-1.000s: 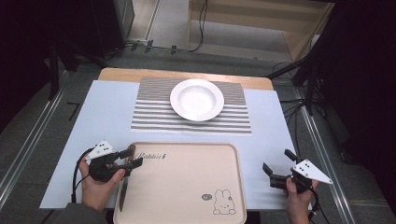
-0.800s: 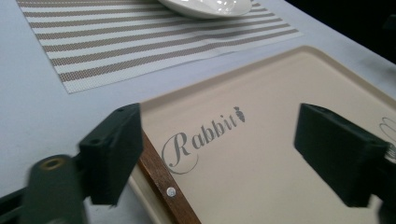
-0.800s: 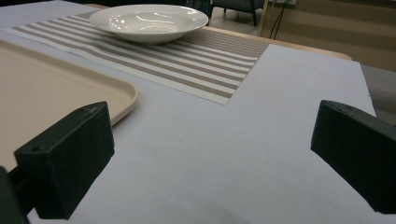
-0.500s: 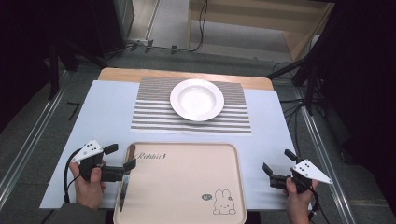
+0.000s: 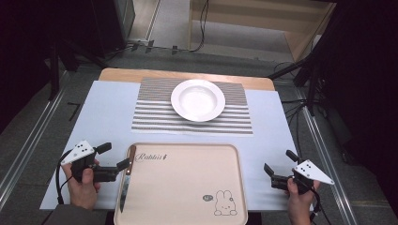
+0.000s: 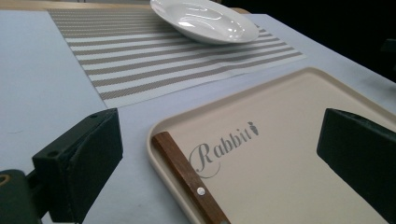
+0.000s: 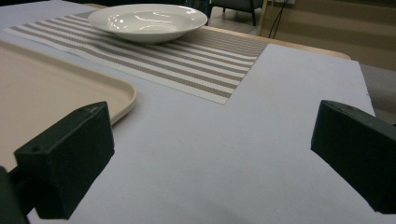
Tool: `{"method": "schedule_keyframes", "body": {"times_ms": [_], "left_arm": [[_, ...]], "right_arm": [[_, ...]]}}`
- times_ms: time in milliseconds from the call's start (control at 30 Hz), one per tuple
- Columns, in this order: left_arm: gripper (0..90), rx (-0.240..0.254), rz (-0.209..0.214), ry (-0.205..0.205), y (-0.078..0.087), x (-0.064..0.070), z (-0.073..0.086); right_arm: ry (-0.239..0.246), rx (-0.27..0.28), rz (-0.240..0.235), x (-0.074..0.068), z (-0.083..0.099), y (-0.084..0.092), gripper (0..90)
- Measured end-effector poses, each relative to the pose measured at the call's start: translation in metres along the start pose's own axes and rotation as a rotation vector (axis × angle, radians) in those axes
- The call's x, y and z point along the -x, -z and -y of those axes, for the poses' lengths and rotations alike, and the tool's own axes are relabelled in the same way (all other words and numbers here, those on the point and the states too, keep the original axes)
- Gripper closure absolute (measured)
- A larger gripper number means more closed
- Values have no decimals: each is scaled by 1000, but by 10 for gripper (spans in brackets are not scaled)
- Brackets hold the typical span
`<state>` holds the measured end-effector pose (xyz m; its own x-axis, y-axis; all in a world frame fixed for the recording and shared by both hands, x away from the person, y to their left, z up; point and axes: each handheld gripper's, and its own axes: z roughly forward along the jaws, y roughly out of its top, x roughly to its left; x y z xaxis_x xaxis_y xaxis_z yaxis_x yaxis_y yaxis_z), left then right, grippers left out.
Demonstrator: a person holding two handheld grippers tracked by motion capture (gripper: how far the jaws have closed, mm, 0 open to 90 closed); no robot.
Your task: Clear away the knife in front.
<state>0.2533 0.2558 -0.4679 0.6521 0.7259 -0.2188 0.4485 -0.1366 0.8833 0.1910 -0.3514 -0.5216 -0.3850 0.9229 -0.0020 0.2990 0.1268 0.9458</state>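
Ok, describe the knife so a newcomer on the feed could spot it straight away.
Find the beige rectangular plastic tray with the rabbit drawing, at the near edge of the table. Along its left rim, beside the word "Rabbit", lies the wooden-handled knife, handle away from the person, blade toward them. It is the tray's one loose item, just off the open left gripper.

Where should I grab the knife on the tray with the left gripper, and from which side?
Likely the wooden handle of the knife. It lies flat along the left edge of the tray, handle pointing away from the person, blade toward them. The open left gripper already straddles that end. Come from above, jaws across the handle's narrow width, since the tray rim blocks a low side approach.
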Motion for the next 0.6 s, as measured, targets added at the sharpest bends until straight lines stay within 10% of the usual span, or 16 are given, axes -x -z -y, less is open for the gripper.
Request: {"method": "schedule_keyframes", "body": {"times_ms": [600], "left_arm": [[0, 32, -85, 10, 20, -23, 5]], "right_arm": [[0, 0, 0, 0, 0, 0, 0]]}}
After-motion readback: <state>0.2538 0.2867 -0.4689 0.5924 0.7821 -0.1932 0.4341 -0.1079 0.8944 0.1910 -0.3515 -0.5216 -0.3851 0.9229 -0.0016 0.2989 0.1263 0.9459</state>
